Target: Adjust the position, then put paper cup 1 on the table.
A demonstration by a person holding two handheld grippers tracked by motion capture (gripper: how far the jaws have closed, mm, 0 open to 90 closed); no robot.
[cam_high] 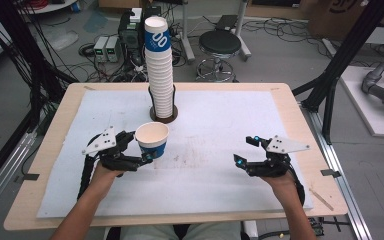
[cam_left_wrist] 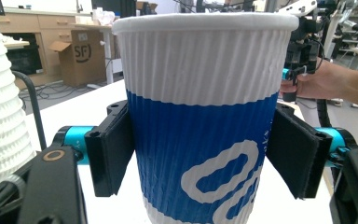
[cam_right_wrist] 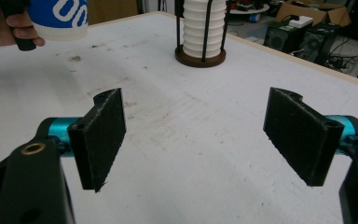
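the left gripper (cam_high: pixel 139 150) fingers clasp a single paper cup (cam_high: pixel 152 139) near the cup stack (cam_high: pixel 159 70), apparently mid-transfer; the right gripper (cam_high: pixel 246 151) fingers are spread and empty, and the next move likely requires setting the cup down on the surface (cam_high: pixel 220 125).

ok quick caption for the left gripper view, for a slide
Left gripper fingers clamp a blue-and-white ribbed paper cup beside the cup stack.

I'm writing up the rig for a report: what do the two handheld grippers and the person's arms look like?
Both the left gripper and the right gripper are black, each topped by a grey three-cornered plate. Their flat black jaw pads sit on teal mounts, with a brass-coloured ring at the base. A black cable trails back from each. The forearms are bare, no sleeves.
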